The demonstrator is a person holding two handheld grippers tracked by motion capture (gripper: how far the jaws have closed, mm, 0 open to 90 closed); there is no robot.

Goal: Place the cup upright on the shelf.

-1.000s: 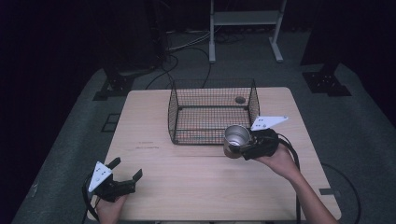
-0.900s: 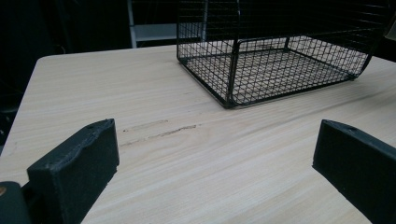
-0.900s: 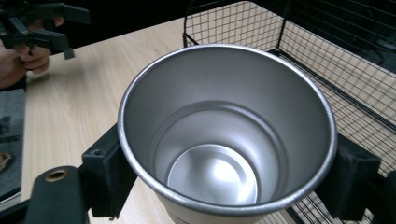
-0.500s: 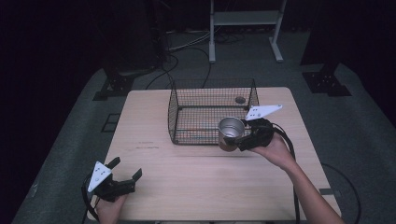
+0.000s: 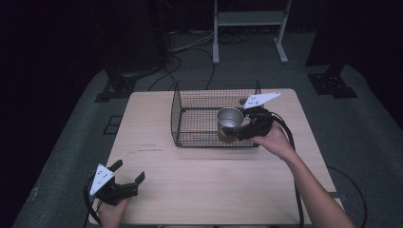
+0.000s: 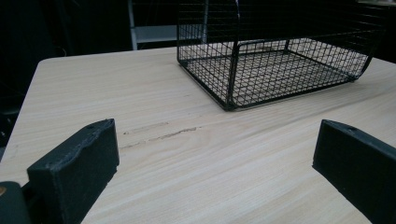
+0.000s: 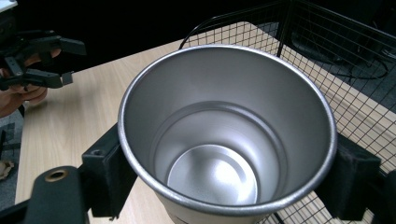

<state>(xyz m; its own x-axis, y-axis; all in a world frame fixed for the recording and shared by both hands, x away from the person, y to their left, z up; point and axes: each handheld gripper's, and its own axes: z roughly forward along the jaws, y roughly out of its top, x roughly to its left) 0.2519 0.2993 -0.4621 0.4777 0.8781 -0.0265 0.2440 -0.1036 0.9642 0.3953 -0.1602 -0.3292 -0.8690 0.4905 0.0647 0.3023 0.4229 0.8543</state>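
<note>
A shiny metal cup point(image 5: 230, 121) point(image 7: 226, 135) hangs upright in the air over the right side of the black wire basket point(image 5: 190, 118), clamped between the jaws of my right gripper point(image 5: 237, 129). The cup is empty inside. The basket point(image 6: 280, 70) stands at the back middle of the wooden table point(image 5: 199, 180) and has nothing in it that I can see. My left gripper point(image 5: 127, 172) rests low at the table's front left corner, jaws wide apart with only bare wood between them. That left gripper point(image 7: 44, 58) also appears far off in the right gripper view.
A small round dark object point(image 5: 242, 100) lies on the table behind the basket's right corner. A faint scratch point(image 6: 159, 135) marks the wood in front of the basket. Cables and a white metal stand point(image 5: 249, 19) lie on the dark floor behind the table.
My right gripper has carried the cup left and up, from beside the basket's front right corner to above the basket's right side. The left gripper has stayed put.
</note>
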